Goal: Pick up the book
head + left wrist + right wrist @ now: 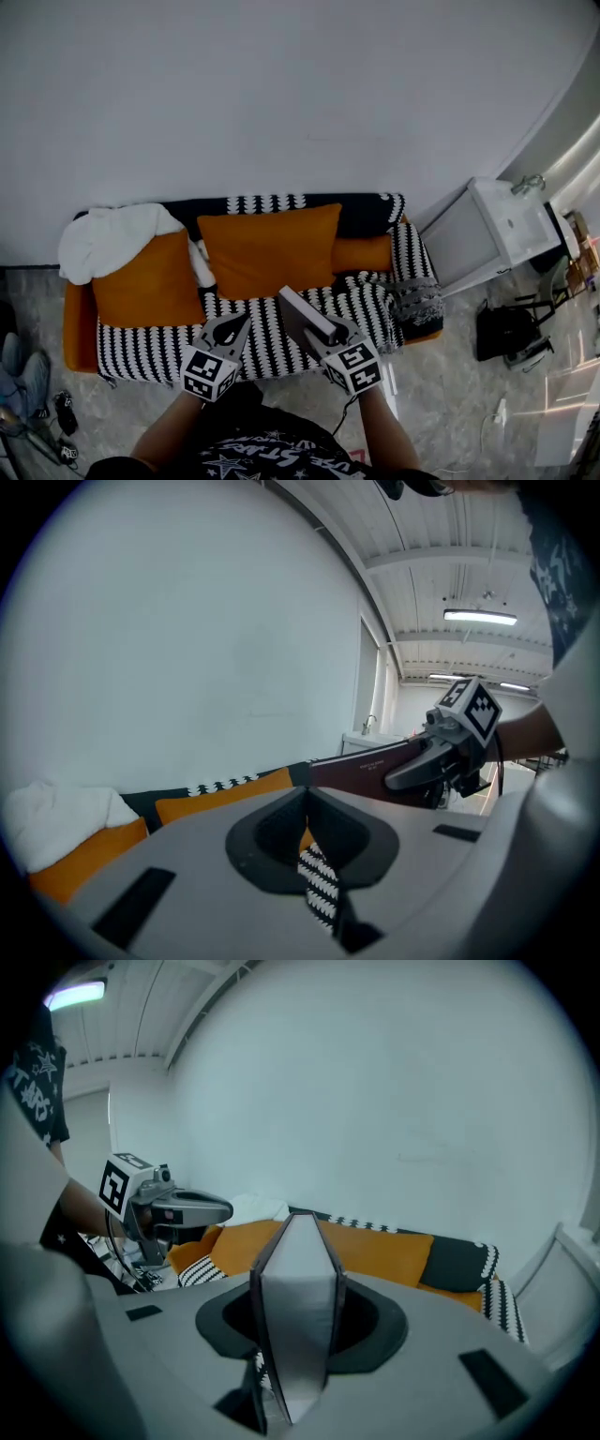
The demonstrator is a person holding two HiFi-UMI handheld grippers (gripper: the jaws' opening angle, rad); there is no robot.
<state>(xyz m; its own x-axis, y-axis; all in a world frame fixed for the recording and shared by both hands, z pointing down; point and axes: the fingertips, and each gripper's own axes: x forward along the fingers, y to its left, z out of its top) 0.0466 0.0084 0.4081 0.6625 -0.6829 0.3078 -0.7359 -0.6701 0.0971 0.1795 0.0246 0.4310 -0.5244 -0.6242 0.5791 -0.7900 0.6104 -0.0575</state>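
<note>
A dark maroon book [302, 315] hangs in the air over the front of the striped sofa seat, with my right gripper [330, 336] shut on it. In the right gripper view the book [298, 1335] stands on edge between the pads, grey page edges facing the camera. My left gripper [232, 330] hovers beside it on the left, apart from the book, its jaws together with nothing between them. The left gripper view shows its closed tips [306, 799], with the book [375, 769] and the right gripper [441, 759] off to the right. The left gripper [202, 1211] shows at the left of the right gripper view.
The sofa wears a black-and-white patterned blanket [375, 305], two orange cushions [267, 248] [145, 281] and a white cloth [103, 239] at its left end. A white cabinet with a tap [497, 234] stands to the right. A black bag [506, 330] and shoes [23, 375] lie on the floor.
</note>
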